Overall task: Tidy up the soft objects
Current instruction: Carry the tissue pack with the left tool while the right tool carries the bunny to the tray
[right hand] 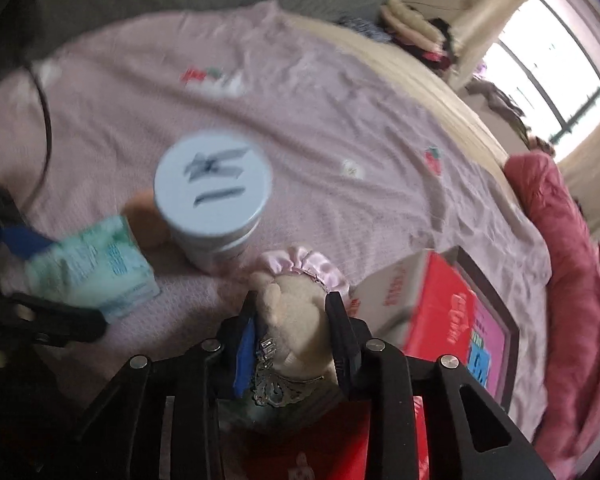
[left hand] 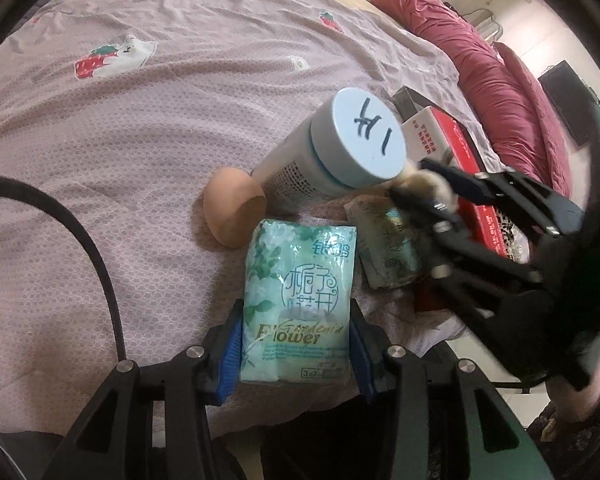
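- Two tools are seen over a bed [left hand: 140, 160] covered with a pink sheet printed with strawberries.
- A green tissue pack [left hand: 300, 304] marked "Gardenia Flower" is pinched at its lower end between the blue pads of the left tool [left hand: 298, 344]; the pack is pressed on both sides.
- In the right wrist view the same pack [right hand: 100, 268] is seen at the left, blurred, with the left tool's dark finger under it.
- A beige plush toy [right hand: 296, 320] is gripped by the right tool [right hand: 294, 320], whose fingers are pressed against its two sides; a pink satin frill [right hand: 304, 266] shows at the toy's far end and a silvery ornament [right hand: 268, 384] near the tool's base.
- In the left wrist view the right tool [left hand: 424, 184] is seen at the right, with a bit of the beige toy [left hand: 428, 182] between its tips.
- A pale blue canister [left hand: 340, 152] with handwriting on its round lid stands on the bed, just beyond the tissue pack and near the right tool's tips.
- A tan, dome-shaped object [left hand: 234, 216] lies beside the canister's base, to its left.
- A second, crumpled greenish packet [left hand: 388, 252] lies to the right of the held pack, partly under the right tool.
- A red and white box [right hand: 440, 312] lies at the bed's edge on the right.
- A dark red quilt [left hand: 480, 60] is bunched along the far right of the bed.
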`<action>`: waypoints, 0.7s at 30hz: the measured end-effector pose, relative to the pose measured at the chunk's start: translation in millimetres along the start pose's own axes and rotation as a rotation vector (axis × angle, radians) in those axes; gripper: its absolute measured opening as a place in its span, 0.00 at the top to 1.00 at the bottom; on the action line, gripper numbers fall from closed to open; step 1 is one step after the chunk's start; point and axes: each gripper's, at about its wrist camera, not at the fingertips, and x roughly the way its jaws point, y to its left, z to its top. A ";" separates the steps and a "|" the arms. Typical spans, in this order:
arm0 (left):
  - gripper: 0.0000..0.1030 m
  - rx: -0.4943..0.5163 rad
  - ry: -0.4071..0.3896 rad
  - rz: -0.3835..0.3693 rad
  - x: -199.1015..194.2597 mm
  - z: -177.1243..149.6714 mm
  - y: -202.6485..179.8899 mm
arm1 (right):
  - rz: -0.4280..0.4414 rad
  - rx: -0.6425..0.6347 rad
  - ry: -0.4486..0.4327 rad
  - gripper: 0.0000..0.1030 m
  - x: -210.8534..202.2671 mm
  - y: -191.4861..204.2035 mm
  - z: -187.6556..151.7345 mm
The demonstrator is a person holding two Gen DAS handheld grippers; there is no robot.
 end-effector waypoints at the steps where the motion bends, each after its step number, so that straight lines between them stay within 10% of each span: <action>1: 0.55 0.002 -0.005 0.000 -2.0 0.1 -1.2 | 0.011 0.044 -0.026 0.68 -10.4 -7.6 1.1; 21: 0.55 0.162 -0.162 0.012 -78.2 5.9 -82.9 | 0.000 0.352 -0.281 0.68 -140.3 -74.7 -20.5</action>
